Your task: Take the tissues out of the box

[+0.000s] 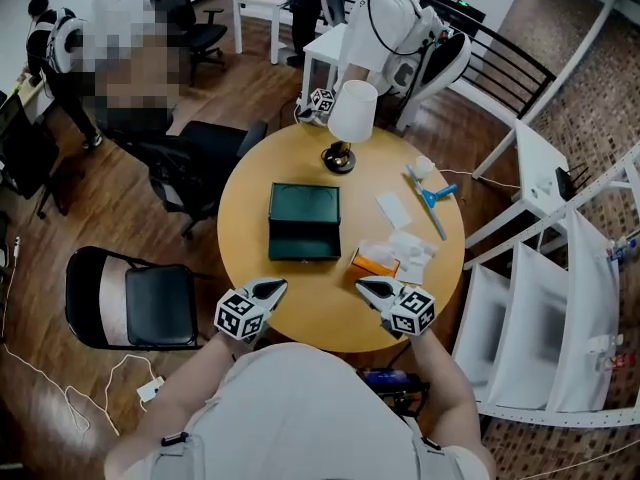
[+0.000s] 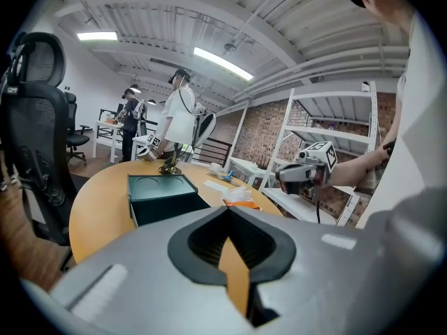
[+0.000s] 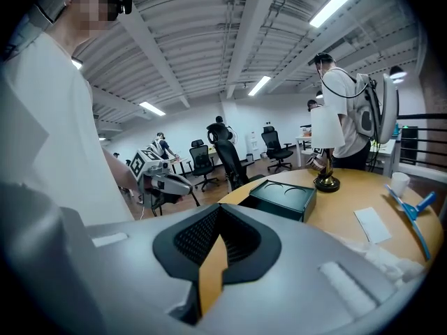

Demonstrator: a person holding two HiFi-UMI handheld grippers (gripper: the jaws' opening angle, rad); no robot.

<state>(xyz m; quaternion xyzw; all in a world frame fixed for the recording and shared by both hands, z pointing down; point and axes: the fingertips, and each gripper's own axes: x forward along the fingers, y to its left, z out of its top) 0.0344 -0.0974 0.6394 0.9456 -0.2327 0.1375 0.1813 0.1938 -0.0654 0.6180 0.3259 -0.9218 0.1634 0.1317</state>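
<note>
Tissue box point(image 1: 372, 264) sits right of centre in the head view, just above the right gripper point(image 1: 366, 286), so that one's nearer. The left gripper point(image 1: 278, 286) is farther off. Both jaws are pressed together, holding nothing.

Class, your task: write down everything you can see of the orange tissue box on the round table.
The tissue box is small, orange, apparently cardboard. It lies flat on the round wooden table, just right of the dark green box. A white tissue pokes from its top. Loose crumpled tissues lie close on its right. Nothing grips it.
</note>
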